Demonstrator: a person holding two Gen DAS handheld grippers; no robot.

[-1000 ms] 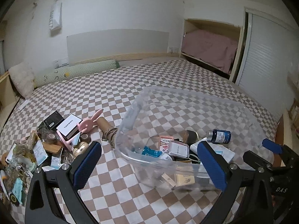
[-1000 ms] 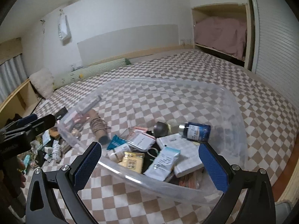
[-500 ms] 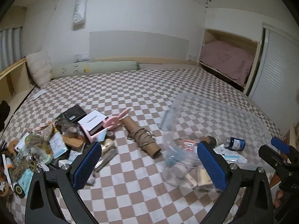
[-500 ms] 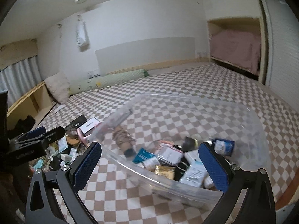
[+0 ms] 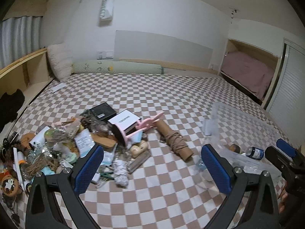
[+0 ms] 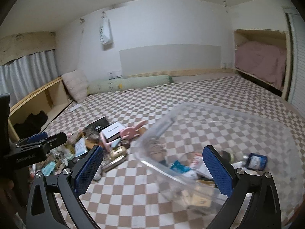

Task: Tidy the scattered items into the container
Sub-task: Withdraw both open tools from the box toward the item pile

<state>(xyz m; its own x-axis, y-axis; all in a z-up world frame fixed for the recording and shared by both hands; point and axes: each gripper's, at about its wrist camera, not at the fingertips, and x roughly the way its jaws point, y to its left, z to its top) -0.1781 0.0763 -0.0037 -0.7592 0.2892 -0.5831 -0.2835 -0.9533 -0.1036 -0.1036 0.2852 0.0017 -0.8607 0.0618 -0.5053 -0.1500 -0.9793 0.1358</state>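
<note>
A clear plastic container (image 5: pixel 246 127) sits on the checkered bedcover at the right and holds several small items, among them a blue jar (image 5: pixel 256 152). Left of it lies a pile of scattered items: a white box (image 5: pixel 124 121), a pink rabbit-shaped piece (image 5: pixel 148 123), a black box (image 5: pixel 103 110) and a cardboard tube wound with twine (image 5: pixel 174 143). My left gripper (image 5: pixel 152 164) hangs open over the cover between the pile and the container, holding nothing. My right gripper (image 6: pixel 152 166) is open and empty at the container's (image 6: pixel 238 122) near left rim, with the blue jar (image 6: pixel 256 159) inside.
A green bolster (image 5: pixel 116 68) and a fluffy white pillow (image 5: pixel 59 63) lie along the far wall. A wooden shelf (image 5: pixel 22 66) runs along the left. An alcove with pink bedding (image 5: pixel 247 70) is at the right. The other gripper (image 5: pixel 282 152) shows at the right edge.
Both views have swung left and tilted up. The container has slid from the centre to the right of the left wrist view, and the pile now lies ahead. Both grippers stay open.
</note>
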